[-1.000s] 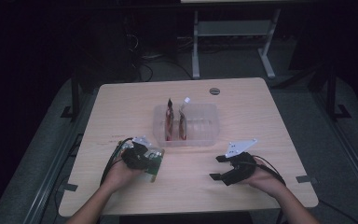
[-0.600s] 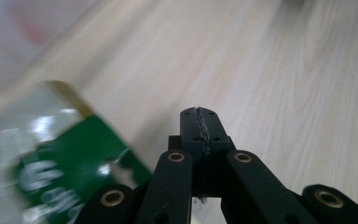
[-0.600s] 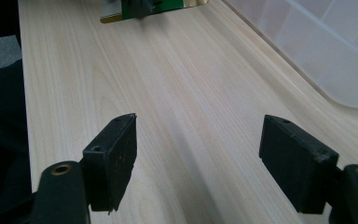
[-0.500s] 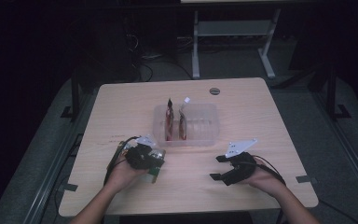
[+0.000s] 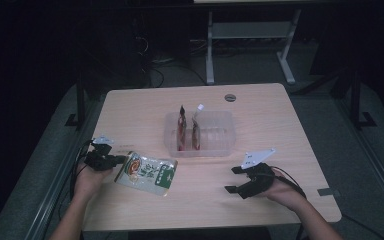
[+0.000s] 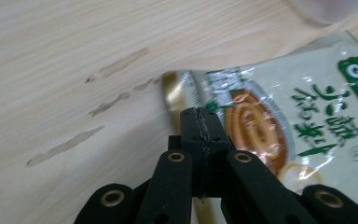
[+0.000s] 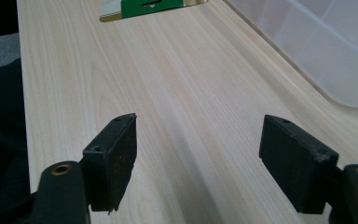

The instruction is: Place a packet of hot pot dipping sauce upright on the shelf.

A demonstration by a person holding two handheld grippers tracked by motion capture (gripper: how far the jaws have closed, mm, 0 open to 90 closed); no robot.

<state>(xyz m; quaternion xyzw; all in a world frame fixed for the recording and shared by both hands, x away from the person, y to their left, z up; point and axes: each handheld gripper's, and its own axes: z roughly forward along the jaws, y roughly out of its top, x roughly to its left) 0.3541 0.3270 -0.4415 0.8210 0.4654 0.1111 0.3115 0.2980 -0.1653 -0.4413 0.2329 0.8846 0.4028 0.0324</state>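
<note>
Pale wood grain runs across the desk (image 5: 145, 105), and on it, near the front left, lies a green-and-white pouch (image 5: 147, 172) printed with a brown bowl. The left tongs (image 5: 111, 161) sit at the desk's left edge with their black jaws pressed together on the pouch's gold-trimmed left end; the left gripper view shows that foil edge (image 6: 179, 91) pinched between them, the rest of the pouch flat on the wood. Behind the pouch, toward the middle of the desk, stands a clear plastic tub (image 5: 220, 132) with two brown packets (image 5: 187, 132) upright in its left part. The right tongs (image 5: 237, 179) rest on the desk in front of the tub's right side, well apart from the pouch, their jaws spread wide with bare wood between them in the right gripper view.
</note>
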